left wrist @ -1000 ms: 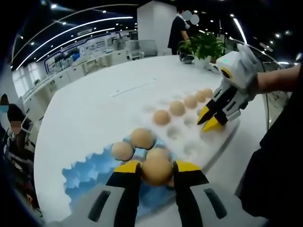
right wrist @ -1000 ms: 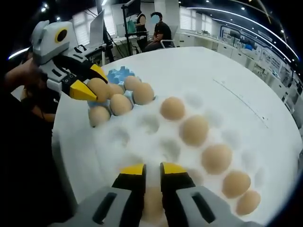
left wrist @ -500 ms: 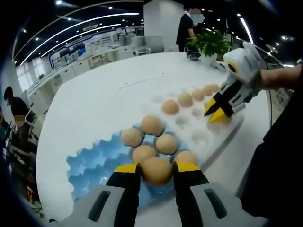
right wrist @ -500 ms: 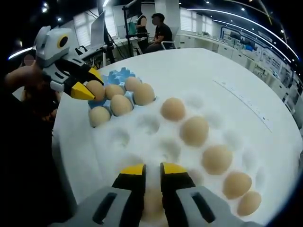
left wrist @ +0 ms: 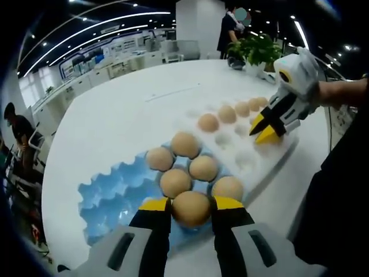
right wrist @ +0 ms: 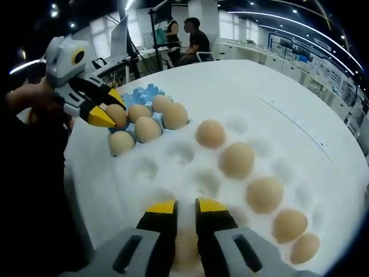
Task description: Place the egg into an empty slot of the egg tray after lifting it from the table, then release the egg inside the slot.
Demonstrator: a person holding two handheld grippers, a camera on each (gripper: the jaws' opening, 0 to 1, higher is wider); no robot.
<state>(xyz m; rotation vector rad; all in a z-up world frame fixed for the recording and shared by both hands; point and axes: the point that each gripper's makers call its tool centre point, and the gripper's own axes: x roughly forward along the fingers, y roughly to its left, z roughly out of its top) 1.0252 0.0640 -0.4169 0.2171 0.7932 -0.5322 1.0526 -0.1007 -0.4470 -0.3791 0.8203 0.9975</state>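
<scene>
**Egg held over the blue tray**

The egg (left wrist: 191, 208) sits clamped in the left gripper (left wrist: 191, 206) above the blue tray (left wrist: 109, 199), beside five eggs. Next: lower into a free slot, then open. The right gripper (right wrist: 184, 209), nearly closed, seems to pinch an egg at the white tray (right wrist: 179, 173).

A round white table (left wrist: 115, 115) carried a blue moulded egg tray (left wrist: 109, 199) near its edge, touching a white moulded egg tray (right wrist: 173, 167) that lay alongside the same edge.
</scene>
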